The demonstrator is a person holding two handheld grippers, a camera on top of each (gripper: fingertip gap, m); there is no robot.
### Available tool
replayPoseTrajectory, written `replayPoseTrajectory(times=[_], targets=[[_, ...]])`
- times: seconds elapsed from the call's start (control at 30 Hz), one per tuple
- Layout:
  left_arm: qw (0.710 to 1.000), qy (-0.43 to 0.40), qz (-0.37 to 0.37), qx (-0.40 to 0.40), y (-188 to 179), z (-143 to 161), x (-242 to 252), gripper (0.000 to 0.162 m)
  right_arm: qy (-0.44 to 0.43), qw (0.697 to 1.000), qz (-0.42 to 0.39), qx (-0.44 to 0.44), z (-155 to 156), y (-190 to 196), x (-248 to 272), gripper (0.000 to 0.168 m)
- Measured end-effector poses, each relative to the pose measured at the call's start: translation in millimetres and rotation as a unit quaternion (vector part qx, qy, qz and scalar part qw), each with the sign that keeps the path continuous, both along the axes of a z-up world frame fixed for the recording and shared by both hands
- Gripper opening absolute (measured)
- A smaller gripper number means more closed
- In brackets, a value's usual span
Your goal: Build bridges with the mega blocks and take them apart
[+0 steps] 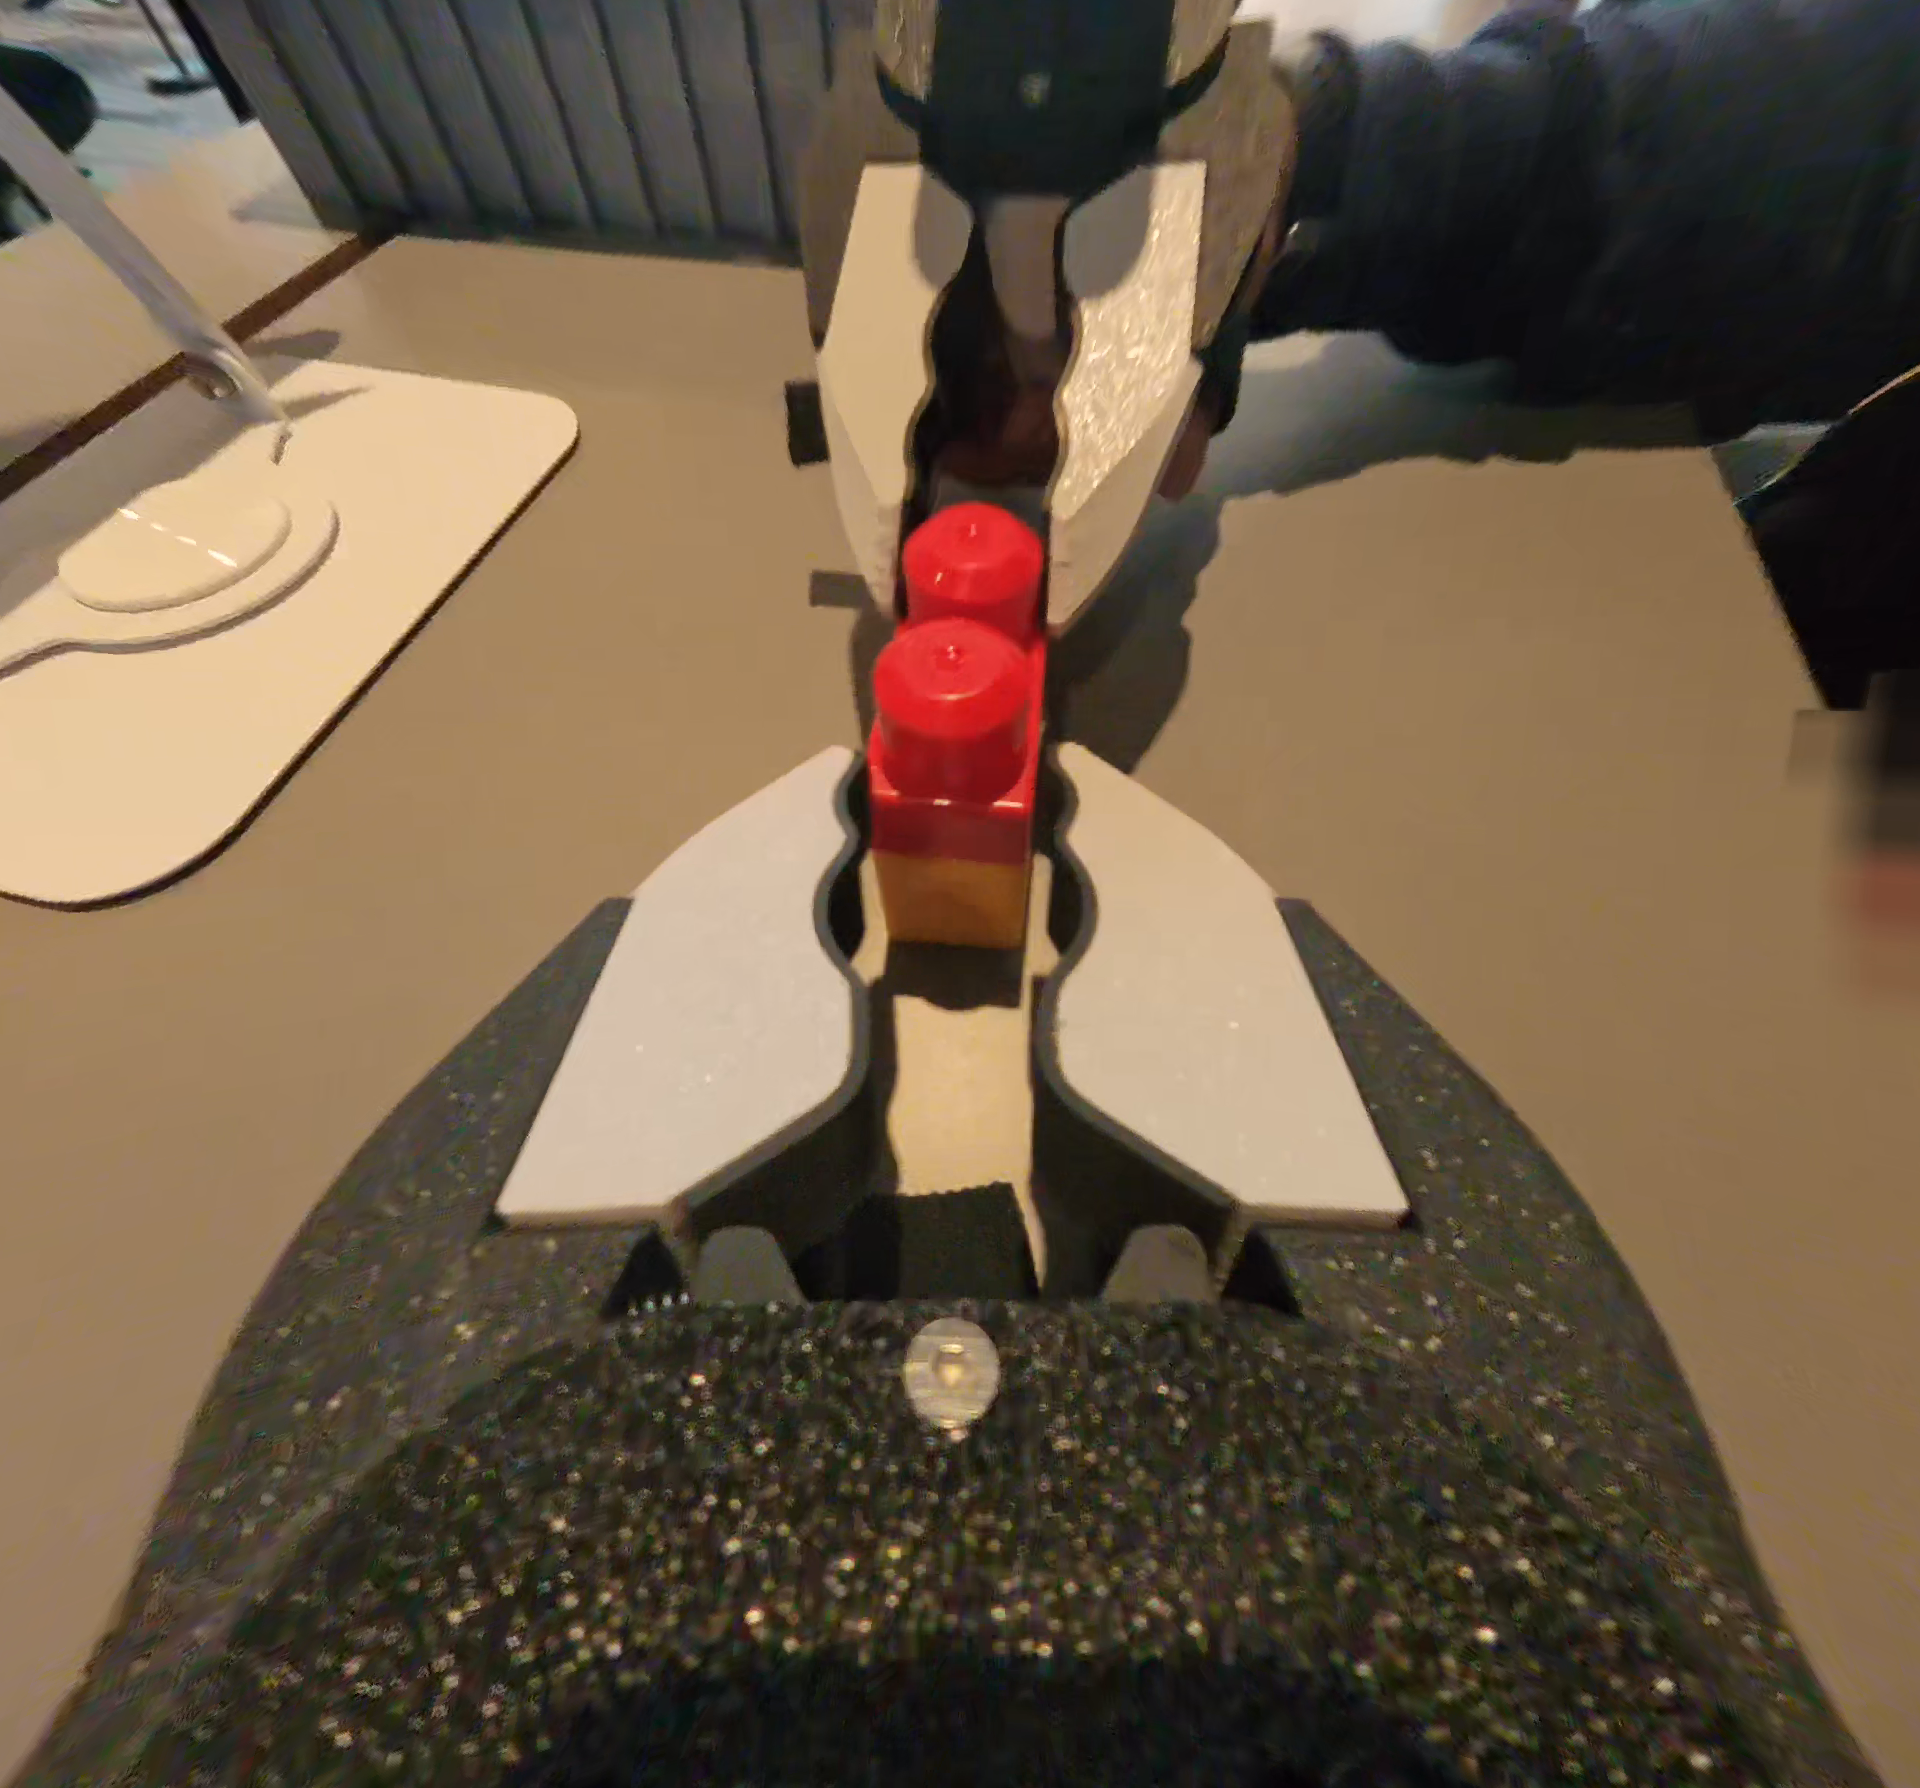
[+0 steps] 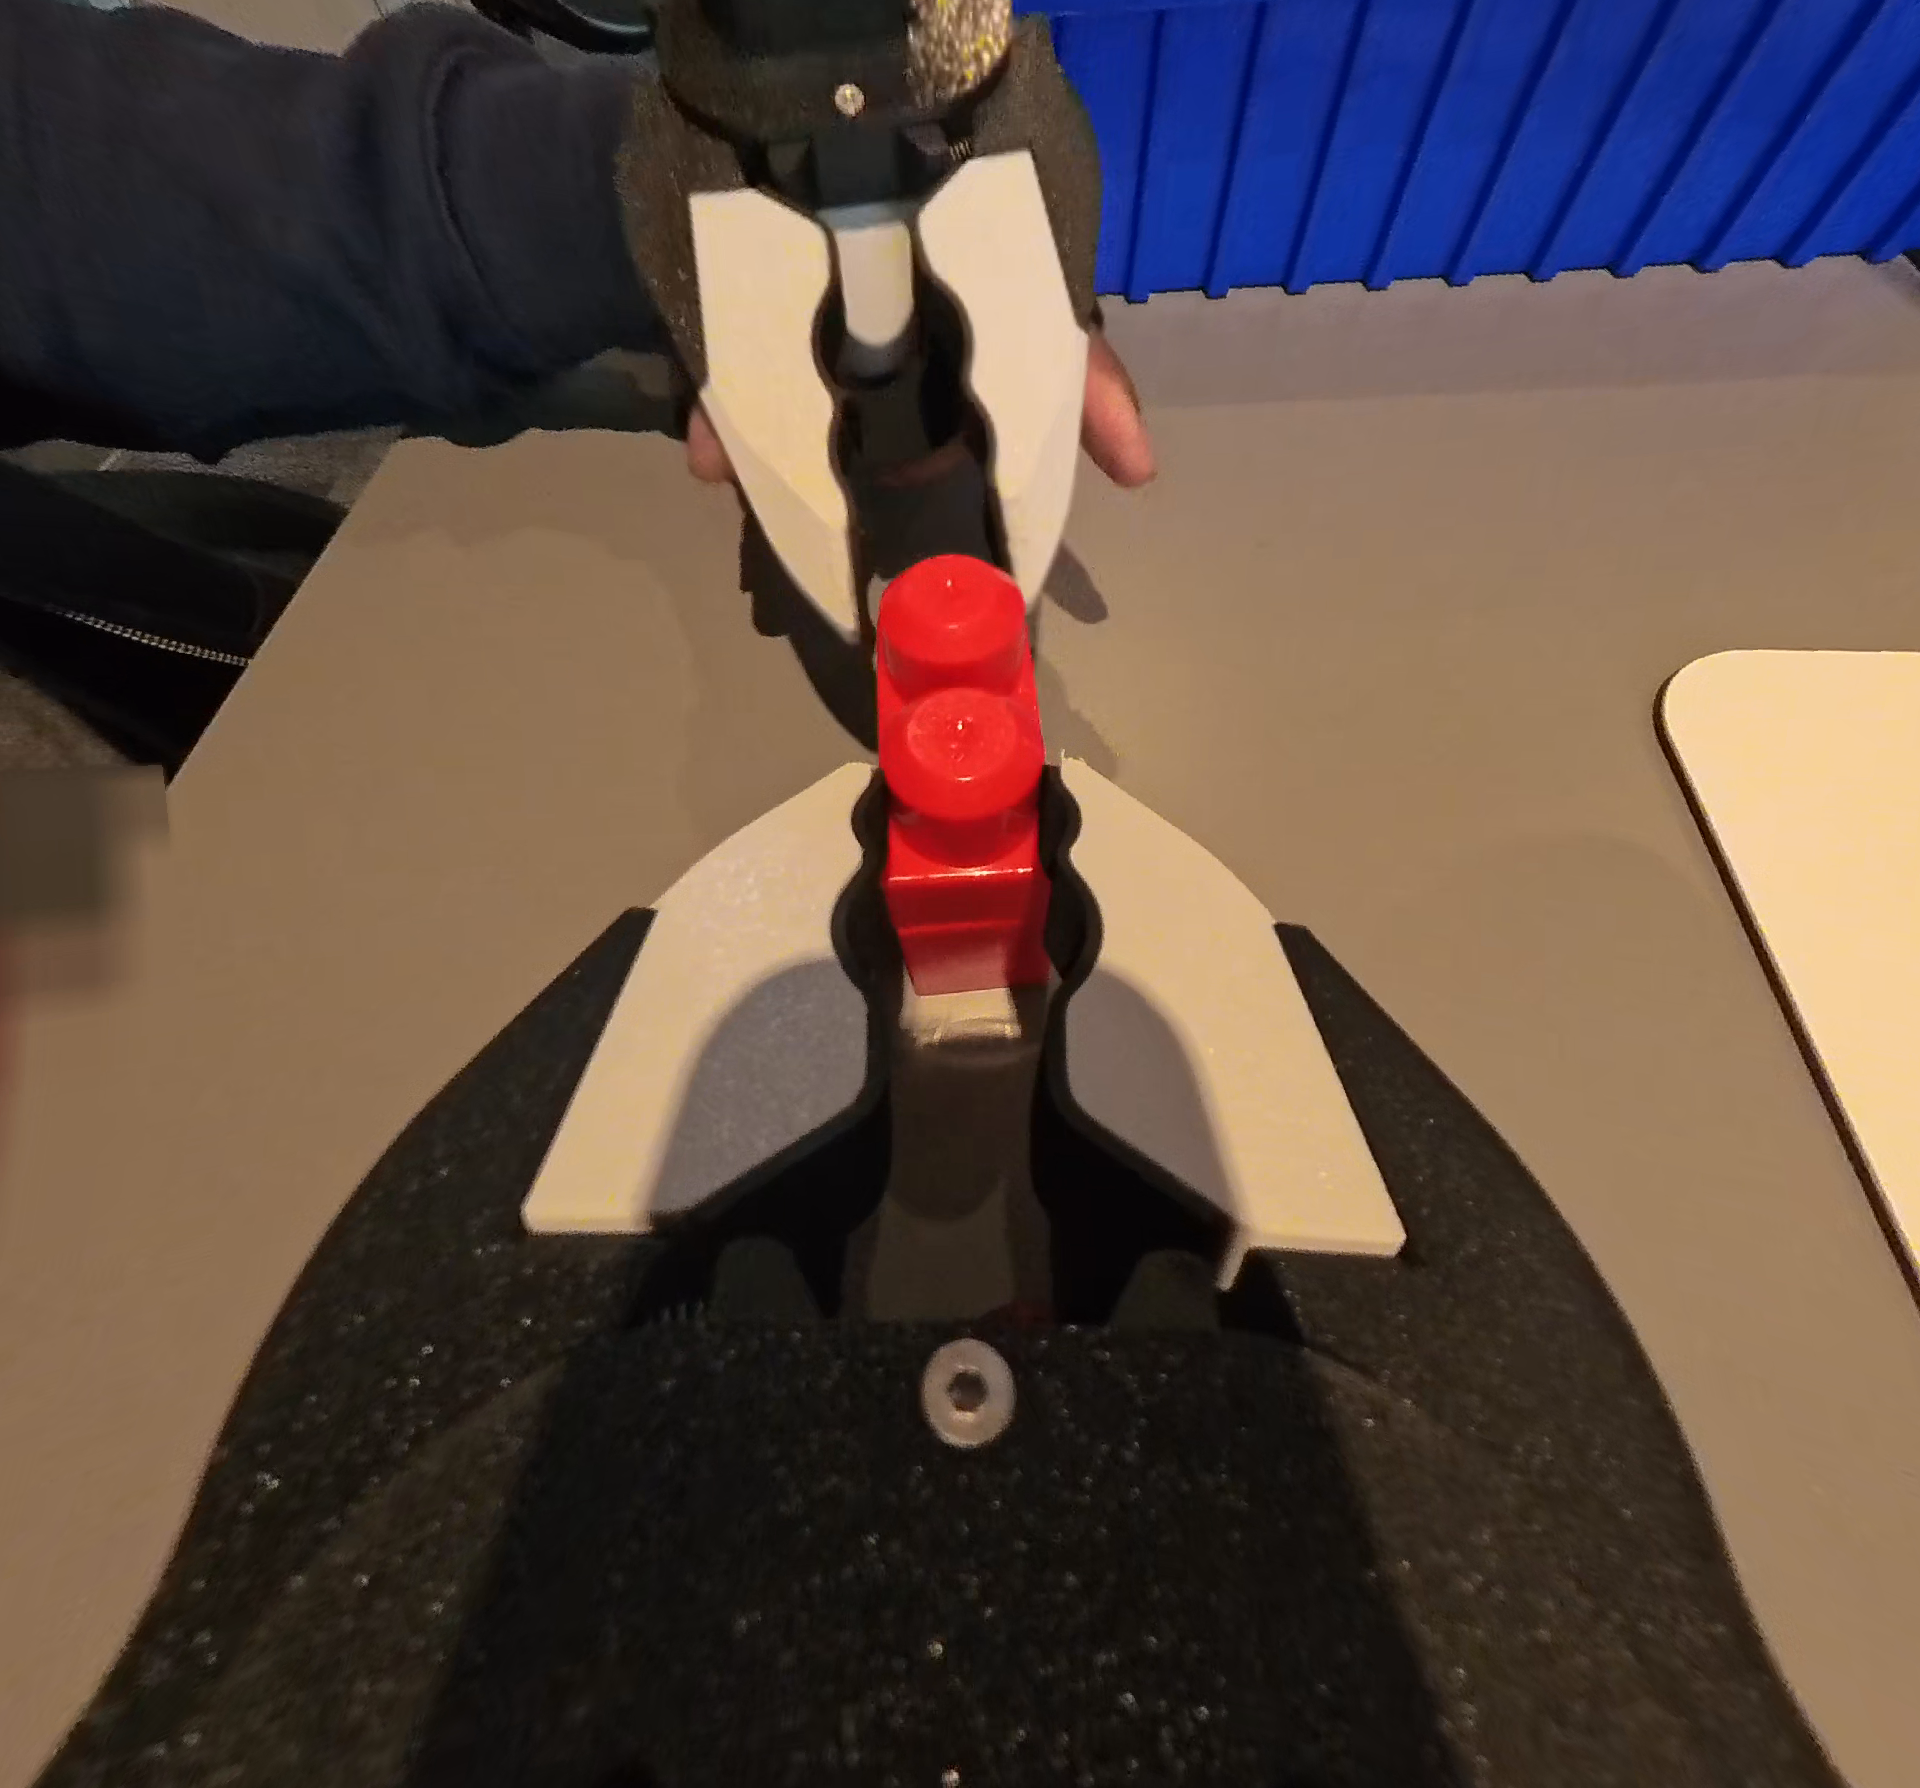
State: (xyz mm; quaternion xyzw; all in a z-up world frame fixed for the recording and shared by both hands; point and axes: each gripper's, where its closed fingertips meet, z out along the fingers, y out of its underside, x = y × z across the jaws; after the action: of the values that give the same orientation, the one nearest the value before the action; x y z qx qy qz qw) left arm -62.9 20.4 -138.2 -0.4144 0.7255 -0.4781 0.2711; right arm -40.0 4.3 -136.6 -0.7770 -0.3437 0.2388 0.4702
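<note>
Two hand-held grippers meet nose to nose over the grey tabletop (image 1: 1403, 803), and you hold one glossy red two-stud plastic block (image 1: 961, 699) between them. Your left hand-held gripper (image 1: 956, 808) is narrowed onto the near end of the stack, its pale grey scalloped fingers (image 1: 727, 959) flanking both the red block and the amber-yellow plastic block (image 1: 951, 897) plugged in beneath it. Your right hand-held gripper (image 2: 961, 834) is closed on the red block's opposite end; from that side the piece under it looks pale and blurred, so you cannot tell there what it is.

The risk is in the pull. If you are separating the pieces, the two grips appear to overlap on the same red block, so you could simply tug against yourself. The plastic is smooth and hard, and the finger faces look matte; a slanted pull could let a block squirt out and skitter toward the tabletop edge. Twisting rather than lifting straight may jam the round, flat-topped studs in their sockets.

The gripper bodies are black, speckled and rough-looking. A white rounded stand base (image 1: 260, 616) lies to one side, a ribbed blue plastic bin (image 2: 1455, 107) beyond, well apart from the blocks. Dark sleeves (image 2: 312, 221) cover your arms.
</note>
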Motion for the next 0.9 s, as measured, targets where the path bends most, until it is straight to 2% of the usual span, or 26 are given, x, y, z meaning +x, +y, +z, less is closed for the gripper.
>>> replayPoseTrajectory(times=[0.13,0.27,0.43,0.9], targets=[[1.000,-0.008,0.006,0.011,0,7,4,0.027,0.005,1.000,0.003,-0.002,0,1,0,0.029],[0.999,0.005,-0.001,0.037,-4,0,12,0.031,0.013,1.000,0.004,-0.005,0,1,1,0.029],[1.000,-0.007,-0.005,-0.013,-6,0,13,0.028,0.018,1.000,0.006,-0.004,0,0,0,0.029],[1.000,0.005,0.005,-0.018,-7,-2,12,0.029,0.037,0.999,0.009,-0.012,-2,-1,-1,0.031]])
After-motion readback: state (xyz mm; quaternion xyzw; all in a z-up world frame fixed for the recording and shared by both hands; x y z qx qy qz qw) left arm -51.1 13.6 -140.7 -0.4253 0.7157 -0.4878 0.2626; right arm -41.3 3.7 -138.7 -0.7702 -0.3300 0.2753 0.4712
